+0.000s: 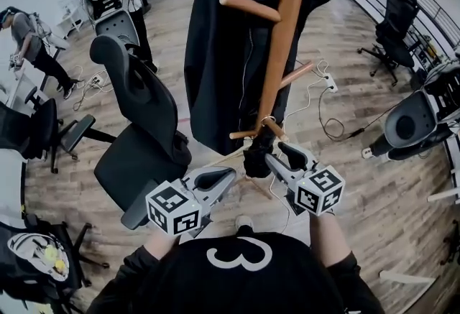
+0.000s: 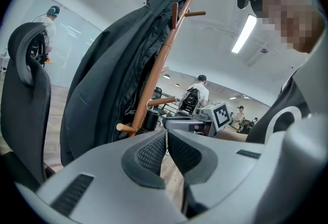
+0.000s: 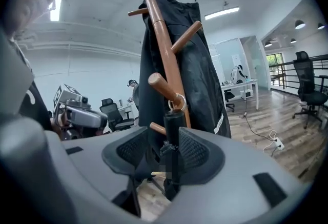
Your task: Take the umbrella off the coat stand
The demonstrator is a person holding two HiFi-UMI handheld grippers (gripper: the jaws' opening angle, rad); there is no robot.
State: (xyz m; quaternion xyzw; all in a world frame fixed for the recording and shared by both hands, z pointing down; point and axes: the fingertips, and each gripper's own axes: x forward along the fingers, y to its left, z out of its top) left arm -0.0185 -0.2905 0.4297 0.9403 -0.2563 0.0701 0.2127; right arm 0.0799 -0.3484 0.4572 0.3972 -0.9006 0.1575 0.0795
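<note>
My right gripper [image 1: 277, 153] has its jaws apart around the folded black umbrella [image 3: 172, 133] without pressing it, since it hangs by its loop from a low peg [image 3: 163, 87] of the coat stand [image 3: 161, 38], my left gripper [image 2: 166, 138] is closed and empty beside it, and the black coat [image 3: 202, 79] behind and the office chair [image 1: 140, 140] at left crowd the way out.

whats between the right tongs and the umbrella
Nothing. The right gripper view shows the umbrella itself standing between the open jaws of the right tongs.
</note>
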